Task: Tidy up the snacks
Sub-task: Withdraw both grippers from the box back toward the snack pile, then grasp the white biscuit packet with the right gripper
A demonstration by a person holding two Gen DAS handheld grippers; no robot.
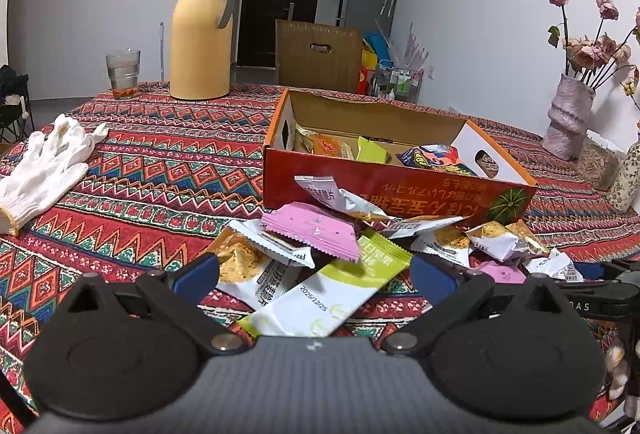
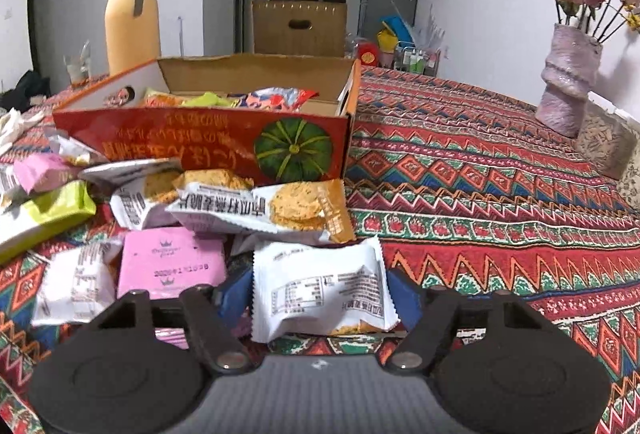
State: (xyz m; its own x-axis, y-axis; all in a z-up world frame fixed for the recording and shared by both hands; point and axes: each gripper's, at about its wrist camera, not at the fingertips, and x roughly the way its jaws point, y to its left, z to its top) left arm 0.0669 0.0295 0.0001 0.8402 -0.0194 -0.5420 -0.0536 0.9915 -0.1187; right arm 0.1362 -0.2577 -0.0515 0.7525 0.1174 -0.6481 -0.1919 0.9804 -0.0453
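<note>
A red cardboard box (image 1: 400, 190) with a pumpkin picture holds several snack packets; it also shows in the right wrist view (image 2: 200, 142). A pile of loose packets lies in front of it. My left gripper (image 1: 314, 276) is open, its blue fingers either side of a green-and-white packet (image 1: 320, 298), with a pink packet (image 1: 316, 230) just beyond. My right gripper (image 2: 320, 294) is open around a white cracker packet (image 2: 320, 294) lying on the cloth. A pink packet (image 2: 172, 262) and an orange cracker packet (image 2: 264, 208) lie close by.
A patterned red tablecloth (image 1: 152, 170) covers the table. White gloves (image 1: 44, 162), a glass (image 1: 123, 73) and a yellow thermos (image 1: 200, 34) stand at the back left. A vase of dried roses (image 2: 568, 90) stands at the right. A brown carton (image 1: 318, 56) is behind.
</note>
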